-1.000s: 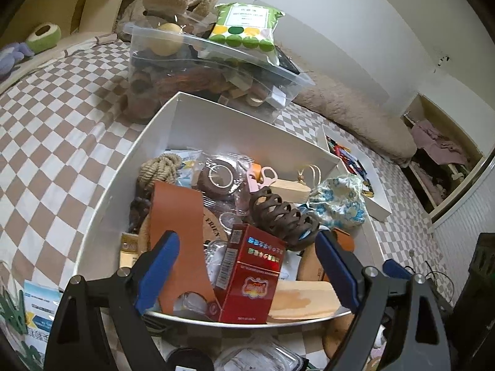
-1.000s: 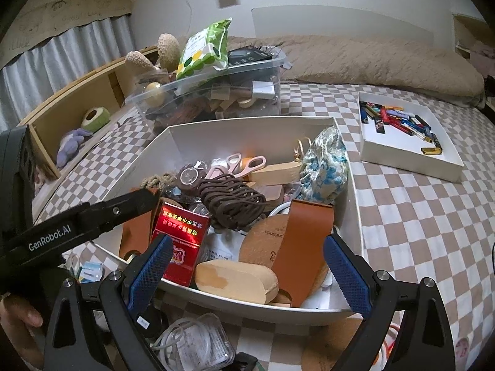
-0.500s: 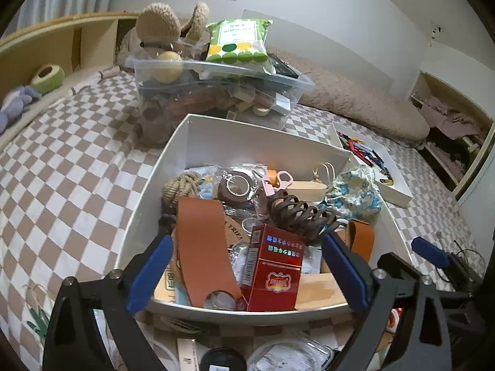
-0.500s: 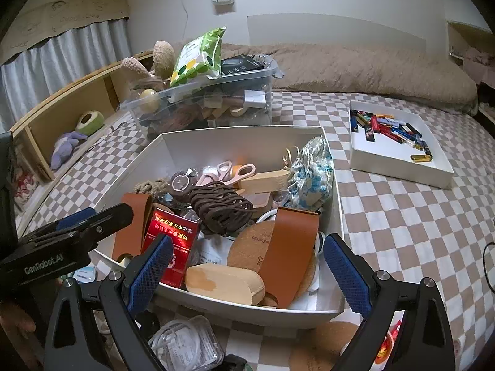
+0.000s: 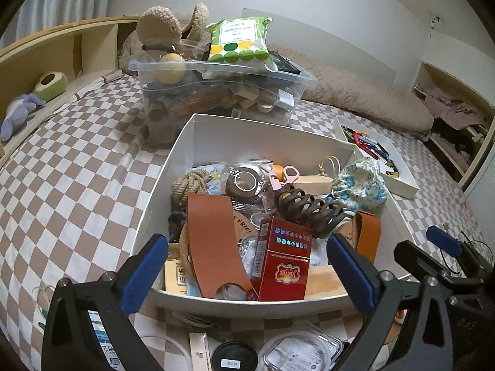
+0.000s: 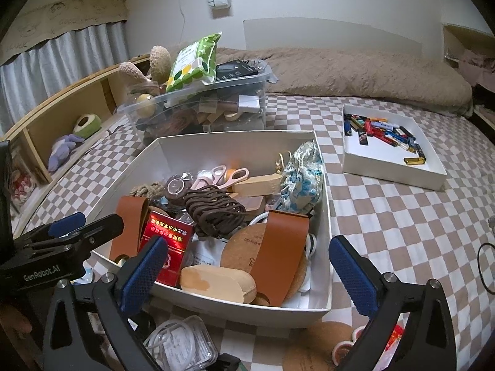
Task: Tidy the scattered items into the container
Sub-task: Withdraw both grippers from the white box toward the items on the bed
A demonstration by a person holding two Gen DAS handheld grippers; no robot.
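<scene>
A white box (image 5: 266, 130) (image 6: 235, 145) on the checked bed holds several items: a red carton (image 5: 283, 262) (image 6: 167, 244), a brown hair claw (image 5: 306, 210) and tan leather straps (image 5: 213, 235) (image 6: 281, 253). Both grippers hover side by side at its near rim. The left gripper (image 5: 247, 270) is opening, its pads touching nothing. The right gripper (image 6: 247, 269) is opening too, with nothing gripped. On the bedding in front of the box lie a clear plastic case (image 5: 297, 352) (image 6: 179, 346), a black round lid (image 5: 235, 358) and a cork coaster (image 6: 312, 349).
Behind the box stands a full clear plastic bin (image 5: 222, 86) topped with a green packet (image 6: 193, 61). A small white tray of lighters (image 6: 389, 151) lies to the right. A beige pillow (image 6: 355, 68) runs along the wall, and plush toys (image 5: 18, 108) sit on the left shelf.
The left wrist view has rolled level, so the box sits more centred. Both pairs of jaws stand slightly wider apart. Nothing in the box has moved.
</scene>
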